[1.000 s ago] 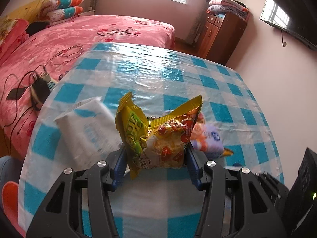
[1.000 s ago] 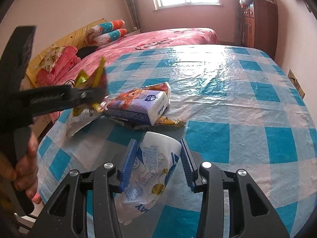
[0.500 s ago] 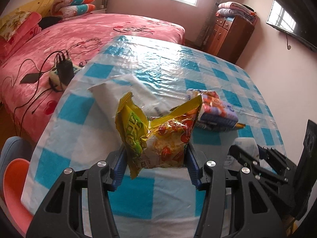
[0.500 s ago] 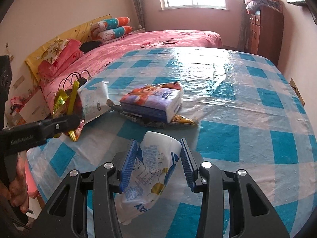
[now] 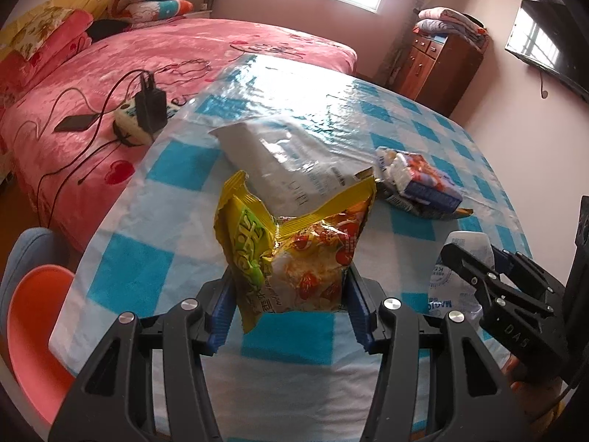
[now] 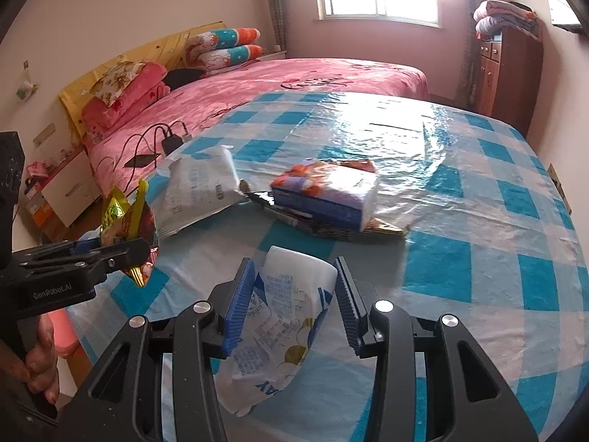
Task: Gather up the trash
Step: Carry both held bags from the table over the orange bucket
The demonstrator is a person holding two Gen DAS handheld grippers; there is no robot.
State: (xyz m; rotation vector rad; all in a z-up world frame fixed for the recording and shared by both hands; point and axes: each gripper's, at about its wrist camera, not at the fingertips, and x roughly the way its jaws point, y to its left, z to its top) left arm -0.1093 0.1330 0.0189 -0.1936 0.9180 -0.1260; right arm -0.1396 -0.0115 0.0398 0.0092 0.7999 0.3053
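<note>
Pulling back toward near table edge (image 5: 121,217) since earlier frame: left gripper (image 5: 291,316) pinches crinkled yellow snack bag (image 5: 294,254); right gripper (image 6: 294,302) pinches glossy white wrapper (image 6: 283,316).

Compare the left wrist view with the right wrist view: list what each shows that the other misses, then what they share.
Only the left wrist view shows the wall-mounted TV and the orange stool beside the table.

Only the right wrist view shows the low white cabinet by the bed's head.

Both show the left gripper shut on the yellow snack bag, the right gripper shut on the white wrapper, the tissue pack and the large white bag lying on the checked tablecloth, the pink bed and the wooden dresser.
</note>
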